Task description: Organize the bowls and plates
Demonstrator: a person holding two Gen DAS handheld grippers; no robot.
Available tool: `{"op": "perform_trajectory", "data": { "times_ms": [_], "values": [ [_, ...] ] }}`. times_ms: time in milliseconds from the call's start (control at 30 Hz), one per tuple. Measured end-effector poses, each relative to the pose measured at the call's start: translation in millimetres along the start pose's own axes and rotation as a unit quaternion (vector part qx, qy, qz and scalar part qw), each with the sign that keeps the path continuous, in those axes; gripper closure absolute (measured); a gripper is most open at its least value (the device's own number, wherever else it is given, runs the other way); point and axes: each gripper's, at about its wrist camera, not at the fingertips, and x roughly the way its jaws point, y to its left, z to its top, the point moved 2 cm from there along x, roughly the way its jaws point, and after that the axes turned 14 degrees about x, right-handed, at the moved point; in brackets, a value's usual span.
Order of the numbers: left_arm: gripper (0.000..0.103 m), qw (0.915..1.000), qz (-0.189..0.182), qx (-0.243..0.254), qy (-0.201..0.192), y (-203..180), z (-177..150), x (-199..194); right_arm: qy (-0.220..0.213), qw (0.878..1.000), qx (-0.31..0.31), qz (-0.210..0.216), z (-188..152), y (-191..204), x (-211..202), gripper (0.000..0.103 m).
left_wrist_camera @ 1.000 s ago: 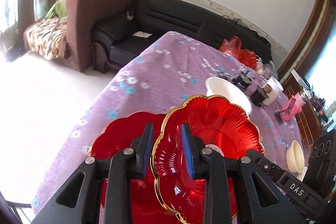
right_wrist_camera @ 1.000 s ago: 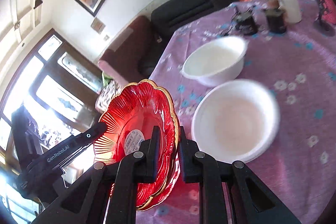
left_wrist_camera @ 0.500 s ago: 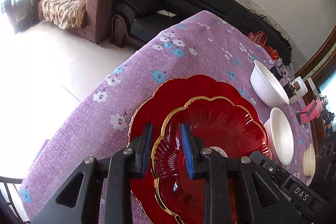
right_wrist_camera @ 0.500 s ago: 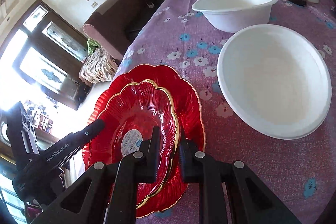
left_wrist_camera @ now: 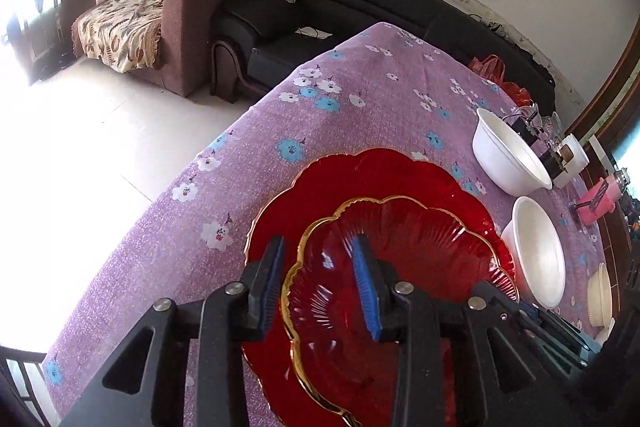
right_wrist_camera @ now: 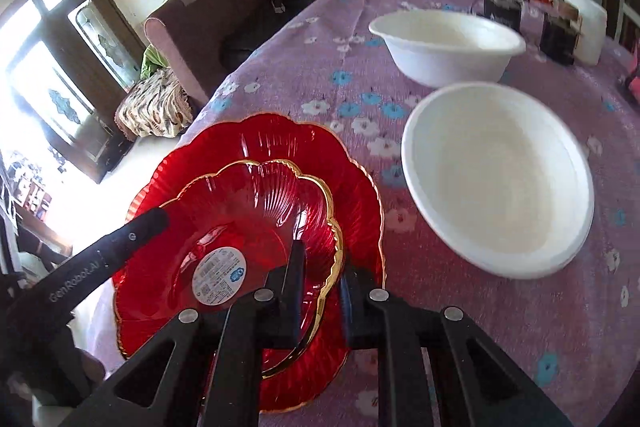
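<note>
A living room lay behind everything: a black sofa against the wall and a brown armchair beside it, with a purple flowered tablecloth [left_wrist_camera: 360, 95] covering the table in front. Directly ahead of both tongs, the small red plate [right_wrist_camera: 248, 227] sat nested on the large red plate [right_wrist_camera: 280, 143], both gold-rimmed and fluted.

The left gripper [left_wrist_camera: 320, 283] straddled the small plate's near rim with its blue-padded jaws parted, a visible gap on the outer side, so it looked released rather than clamped. The right gripper [right_wrist_camera: 320, 287] bracketed the opposite rim, one finger inside the dish and one outside — its jaws appeared slightly apart, though whether they were touching the edge could not be told from this view.

Just to the right of the right tongs stood a wide white bowl [right_wrist_camera: 496, 175]; beyond it, further ahead, a deeper white bowl [right_wrist_camera: 444, 43]. From the left tongs' view a cream bowl [left_wrist_camera: 600, 295] sat far to the right.

The red plates looked like glass — stiff, glossy, probably slippery and chip-prone at the scalloped rim, so a firm pinch across the rim's flat band seemed wisest. The white bowls looked light, likely foam or thin plastic, and would probably want a gentle grip on the rim to avoid crushing.
</note>
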Motion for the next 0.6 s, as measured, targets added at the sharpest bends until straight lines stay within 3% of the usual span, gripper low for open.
{"op": "perform_trajectory", "data": {
  "times_ms": [133,233,433,600],
  "values": [
    [0.041,0.9998,-0.009,0.001,-0.019,-4,7,-8,-0.031,0.999,-0.039,-0.016,3,9,7,0.082],
    [0.038,0.9994,-0.015,-0.001,-0.031,-4,9,-17,-0.031,0.999,-0.034,0.008,3,7,3,0.067],
    [0.034,0.9977,-0.023,-0.002,-0.063,-7,7,-45,-0.018,0.998,-0.009,0.055,2,-1,-4,0.061],
    [0.026,0.9947,-0.019,0.001,-0.101,-13,3,-75,-0.019,0.998,-0.021,0.055,1,2,-7,0.061]
  ]
}}
